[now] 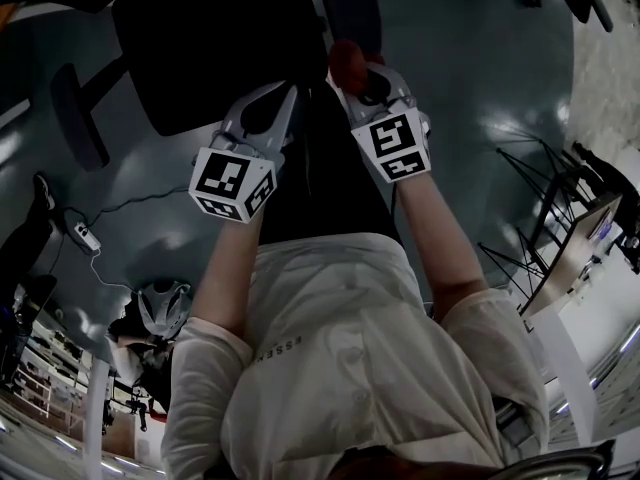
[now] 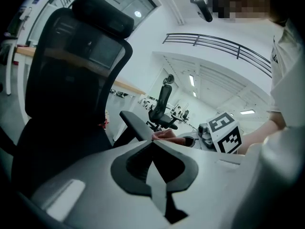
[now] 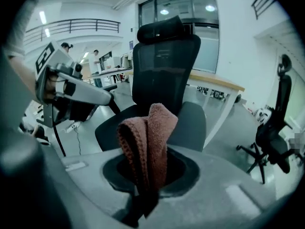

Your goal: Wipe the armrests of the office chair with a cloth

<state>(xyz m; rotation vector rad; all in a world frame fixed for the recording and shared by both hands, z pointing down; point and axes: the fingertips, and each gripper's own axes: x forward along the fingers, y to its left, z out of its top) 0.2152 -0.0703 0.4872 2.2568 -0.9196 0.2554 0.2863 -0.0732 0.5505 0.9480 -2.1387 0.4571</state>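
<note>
The black office chair (image 1: 215, 48) stands right in front of me, its seat and mesh back (image 3: 164, 73) filling the middle of the right gripper view. One armrest (image 1: 80, 113) juts out at the left in the head view. The other armrest (image 2: 136, 125) lies just beyond my left gripper's tips. My right gripper (image 1: 362, 76) is shut on a reddish-brown cloth (image 3: 147, 142), which sticks up folded from its jaws and hangs beside that armrest (image 2: 164, 134). My left gripper (image 1: 272, 103) is shut with nothing in it, close to the left of the right one.
A cable and a small power block (image 1: 85, 236) lie on the grey floor at the left. Other black office chairs (image 3: 274, 137) stand further off. A long wooden-topped desk (image 3: 217, 85) runs behind the chair. A folding stand (image 1: 545, 238) is at the right.
</note>
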